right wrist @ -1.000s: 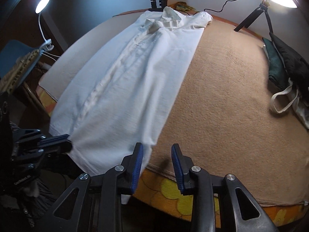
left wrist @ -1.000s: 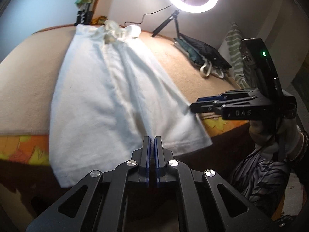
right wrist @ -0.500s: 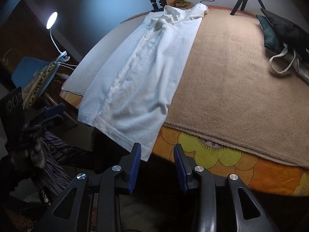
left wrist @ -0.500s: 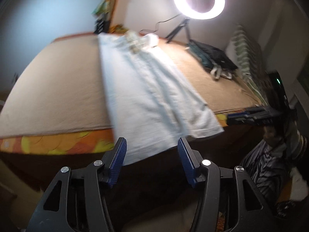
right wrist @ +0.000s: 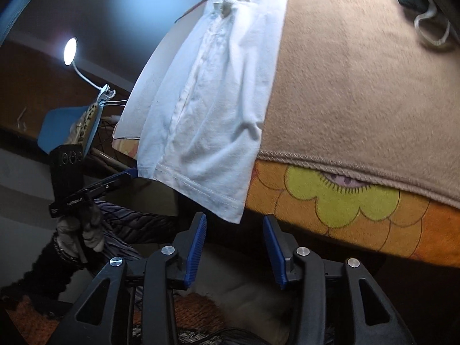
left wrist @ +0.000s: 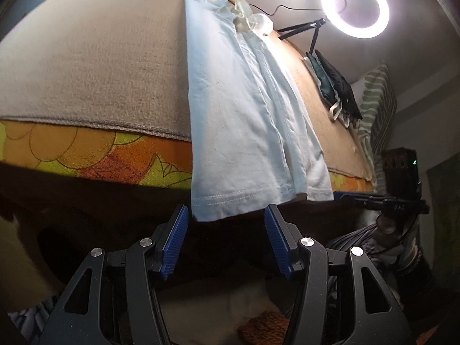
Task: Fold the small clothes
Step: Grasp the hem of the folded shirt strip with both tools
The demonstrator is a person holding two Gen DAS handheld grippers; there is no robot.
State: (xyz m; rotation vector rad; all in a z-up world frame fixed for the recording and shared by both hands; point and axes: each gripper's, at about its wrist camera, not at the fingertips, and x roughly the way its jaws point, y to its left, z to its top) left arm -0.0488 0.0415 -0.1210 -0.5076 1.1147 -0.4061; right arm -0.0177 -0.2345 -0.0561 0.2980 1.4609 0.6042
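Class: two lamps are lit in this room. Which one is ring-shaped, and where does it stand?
The ring light on a small tripod at the bed's far side, near the dark bags. The other, the clip lamp, is a small round head on a bent white neck beside the bed.

The left gripper (left wrist: pixel 225 215), pressed shut a second earlier, stood with its jaws parted and nothing between them. It had slid from over the bed to just below the hem of the white garment (left wrist: pixel 247 120), which overhangs the mattress edge. The right gripper (right wrist: pixel 234 224) had just been opening wider, empty, and had dropped below the hem's other corner.
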